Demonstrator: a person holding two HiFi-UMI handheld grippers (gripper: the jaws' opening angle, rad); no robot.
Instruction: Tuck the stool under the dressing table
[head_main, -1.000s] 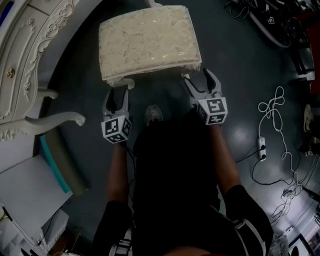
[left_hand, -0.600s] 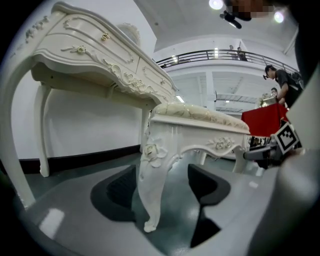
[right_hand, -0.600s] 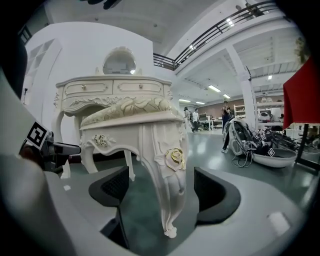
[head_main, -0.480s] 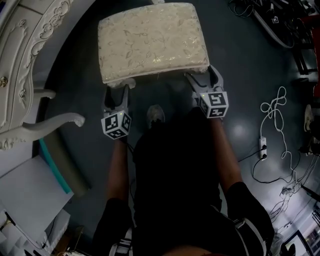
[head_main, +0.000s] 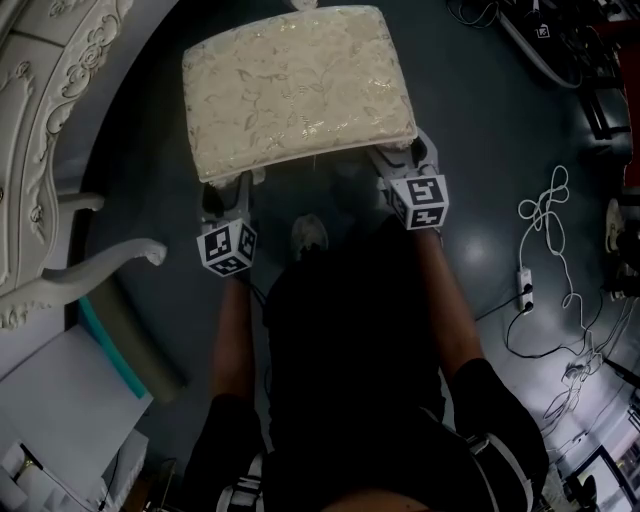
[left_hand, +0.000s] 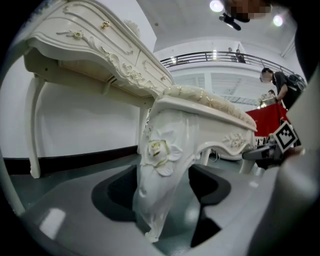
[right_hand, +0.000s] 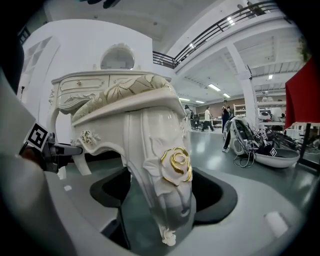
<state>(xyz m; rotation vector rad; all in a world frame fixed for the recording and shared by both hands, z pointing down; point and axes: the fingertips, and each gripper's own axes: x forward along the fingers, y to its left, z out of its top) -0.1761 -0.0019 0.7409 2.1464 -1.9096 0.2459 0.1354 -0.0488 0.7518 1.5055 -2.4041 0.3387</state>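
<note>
Your left claw (head_main: 228, 192), just spread, and right claw (head_main: 405, 160), just narrowing, loosely straddled the stool (head_main: 300, 90) legs (left_hand: 159, 170). Uneven clamping could have slewed it into the nine-o'clock dressing table (head_main: 40, 120).

No words, numbers or brand names can be read anywhere. The only sign-like marks are black-and-white square patterns, near the centre of the head view, on the marker cube (head_main: 228, 248) of the left hand-held gripper (head_main: 222, 192) and the marker cube (head_main: 420, 201) of the right hand-held gripper (head_main: 402, 160).
</note>
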